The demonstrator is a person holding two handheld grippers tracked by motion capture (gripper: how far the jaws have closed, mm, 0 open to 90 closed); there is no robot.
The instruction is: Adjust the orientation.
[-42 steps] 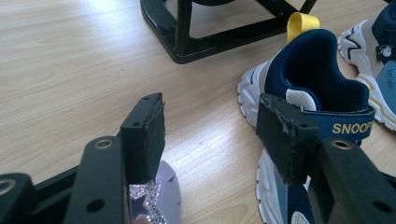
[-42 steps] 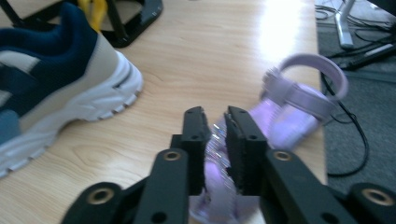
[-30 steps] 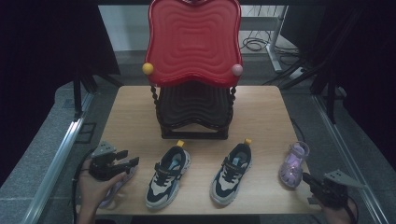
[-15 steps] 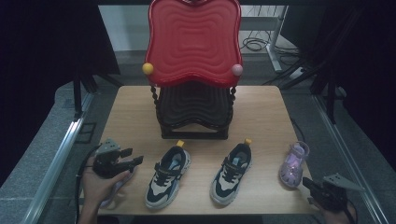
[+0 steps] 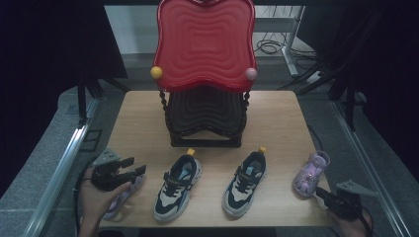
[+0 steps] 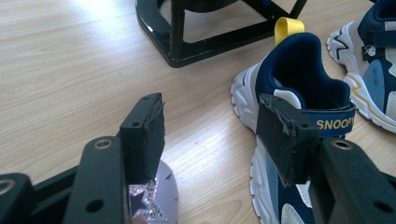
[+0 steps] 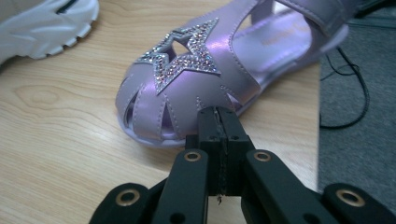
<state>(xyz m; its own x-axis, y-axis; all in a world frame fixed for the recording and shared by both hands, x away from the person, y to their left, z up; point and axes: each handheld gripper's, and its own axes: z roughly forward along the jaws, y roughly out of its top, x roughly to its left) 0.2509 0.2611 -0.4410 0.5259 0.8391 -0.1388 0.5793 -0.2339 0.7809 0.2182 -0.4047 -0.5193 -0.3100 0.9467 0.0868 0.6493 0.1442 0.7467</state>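
Pale wood-grain surface [image 5: 133, 118], rectangular, matt, with visible grain lines.

Right purple sandal [image 5: 311, 173]: glossy lilac synthetic upper, cut-out straps over a closed rounded toe, glitter star on the vamp, pale sole. Lies near the right front corner of the surface. Long axis runs from front to back, slightly angled; toe toward the person, heel strap toward the far side. In the right gripper view its toe [image 7: 187, 100] sits directly ahead of the jaw tips.

Left purple sandal [image 5: 121, 200]: same lilac finish, glitter star partly seen in the left gripper view [image 6: 156, 205]. Lies at the left front edge, under the left hand [image 5: 99, 195]; its direction cannot be told.

Two sneakers, navy mesh with cream and grey panels, chunky white soles, yellow heel loops: left sneaker [image 5: 178, 185], right sneaker [image 5: 244, 182]. Both side by side at mid-front, toes toward the person.

Rack [image 5: 205, 118]: black ribbed shelves on a dark frame, topped by a glossy red wavy tray [image 5: 205, 44] standing upright.

Left tool [image 5: 126, 175]: black, foam-faced jaws standing apart, nothing between them, above the left sandal.

Right tool [image 5: 323, 195]: jaws pressed together, empty, just short of the right sandal's toe.
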